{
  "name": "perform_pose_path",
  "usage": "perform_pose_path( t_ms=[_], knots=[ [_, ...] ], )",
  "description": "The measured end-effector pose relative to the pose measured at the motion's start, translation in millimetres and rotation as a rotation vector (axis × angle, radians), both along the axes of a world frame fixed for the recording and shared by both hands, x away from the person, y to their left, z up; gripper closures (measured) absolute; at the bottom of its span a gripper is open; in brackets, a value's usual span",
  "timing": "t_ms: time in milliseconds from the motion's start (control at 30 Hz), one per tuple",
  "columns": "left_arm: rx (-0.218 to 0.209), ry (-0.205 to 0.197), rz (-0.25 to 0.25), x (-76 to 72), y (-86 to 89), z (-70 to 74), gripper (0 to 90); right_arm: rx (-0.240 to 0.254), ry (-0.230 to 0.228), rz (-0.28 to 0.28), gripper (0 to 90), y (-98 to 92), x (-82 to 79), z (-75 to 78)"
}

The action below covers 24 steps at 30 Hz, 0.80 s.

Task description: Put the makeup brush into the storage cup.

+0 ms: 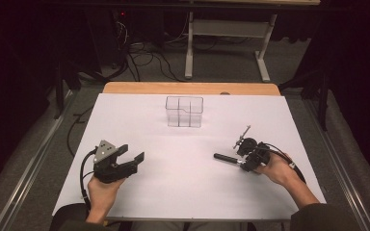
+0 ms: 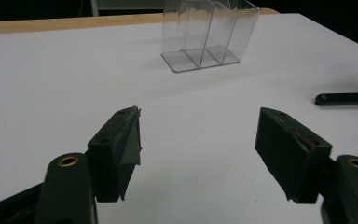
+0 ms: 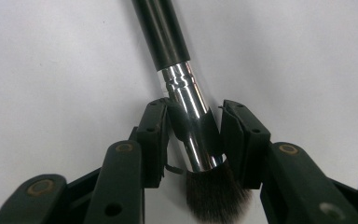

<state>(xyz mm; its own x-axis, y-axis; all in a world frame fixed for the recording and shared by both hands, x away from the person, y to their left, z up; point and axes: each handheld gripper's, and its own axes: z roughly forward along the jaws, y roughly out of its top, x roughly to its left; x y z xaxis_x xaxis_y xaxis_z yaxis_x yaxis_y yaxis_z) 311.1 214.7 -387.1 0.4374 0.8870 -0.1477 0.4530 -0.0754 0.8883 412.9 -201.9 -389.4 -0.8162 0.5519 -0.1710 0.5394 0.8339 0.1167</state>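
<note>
Straddling a makeup brush's (image 3: 189,109) silver ferrule near the table's (image 1: 173,192) right edge, the right hand-held gripper (image 3: 193,123) looks clamped; the left hand-held gripper (image 2: 198,140) gapes wide.

A makeup brush (image 3: 186,93) with a black handle, a shiny silver ferrule and dark bristles lies flat on the white bench (image 1: 173,192) at the right side, its handle pointing left toward the middle, its ferrule between the jaws of the right tool (image 3: 193,135). A clear plastic organizer (image 1: 184,111) with upright dividers forming several compartments stands upright and empty near the far edge of the bench, well apart from the brush.
</note>
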Motion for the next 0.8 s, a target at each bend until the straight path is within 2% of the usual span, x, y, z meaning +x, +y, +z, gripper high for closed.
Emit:
perform_pose_path(
  t_ms=[100, 300, 467, 633, 800],
  knots=[
    [0.004, 0.001, -0.001, -0.1, -0.1, 0.0, 30.8, 0.000, 0.008, 0.009, 70.5, 0.4, -0.5, 0.3],
    [0.004, -0.001, 0.000, -0.2, 0.2, 0.2, 30.9, -0.005, 0.004, 0.021, 71.8, 1.3, -1.9, 0.4],
    [0.005, -0.001, 0.000, -0.3, 0.2, 0.2, 30.9, 0.002, 0.006, 0.010, 72.2, 1.3, -3.4, 0.5],
    [0.004, 0.000, 0.001, 0.1, -0.1, 0.1, 30.9, 0.027, -0.001, 0.010, 72.3, 0.4, -5.4, 1.0],
    [0.002, 0.001, 0.000, -0.2, -0.1, 0.2, 31.0, 0.080, -0.005, 0.007, 72.4, 1.9, -8.7, 4.2]
  ],
)
